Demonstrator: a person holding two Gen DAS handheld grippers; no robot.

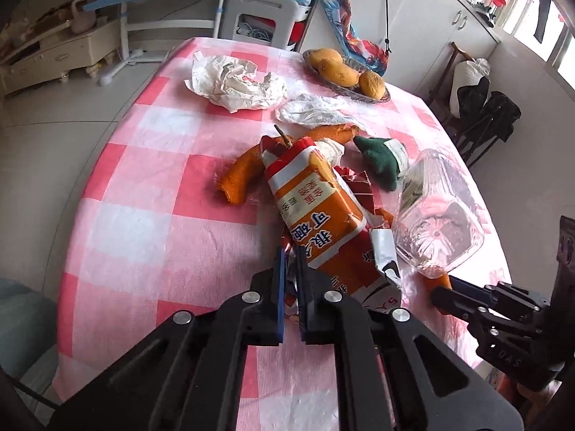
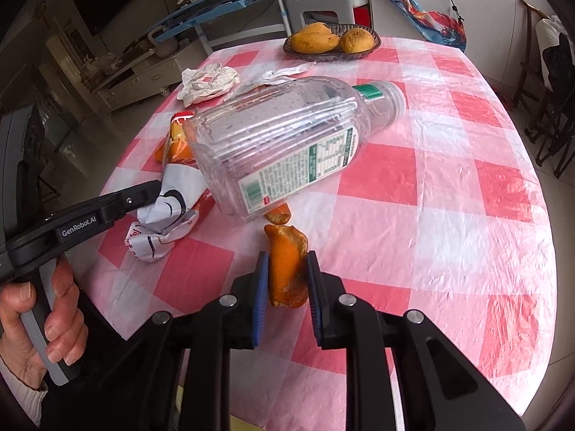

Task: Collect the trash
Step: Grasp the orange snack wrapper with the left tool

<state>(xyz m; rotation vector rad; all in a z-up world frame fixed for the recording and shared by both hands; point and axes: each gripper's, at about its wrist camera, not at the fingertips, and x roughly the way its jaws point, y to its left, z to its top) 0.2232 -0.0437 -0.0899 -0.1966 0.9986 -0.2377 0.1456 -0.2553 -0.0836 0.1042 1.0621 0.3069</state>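
Two grippers work the same heap of rubbish on a counter (image 2: 449, 165) under a glossy pink-and-white checked plastic cloth, and the clear plastic bottle (image 2: 287, 143) lying on its side in the middle serves as the landmark. The left gripper (image 1: 291, 269), just to the left of the bottle's base, has its blue-padded jaws pressed almost together on a thin crumpled edge of the orange-and-white snack wrapper (image 1: 316, 212); a pinch at the rim suits so flimsy and creased a foil, which would likely fold away under a wider hold. The right gripper (image 2: 286, 280), just on the near side of the bottle's base, pinches a piece of orange peel (image 2: 287, 262), curled and leathery with a browned edge, the pads pressing its two flanks so that its stiffness along the curl takes the squeeze. A smaller scrap of peel (image 2: 278, 214) lies touching the bottle's base. The bottle is ribbed, empty by the look of it, with a green-printed label and no cap seen. Beyond the bottle lie crumpled white paper (image 1: 235, 84), a thin clear bag (image 1: 316, 111) and a wicker basket (image 2: 373, 41) of mangoes, which is probably not trash. A hand (image 2: 39, 309) grips the left tool's handle.
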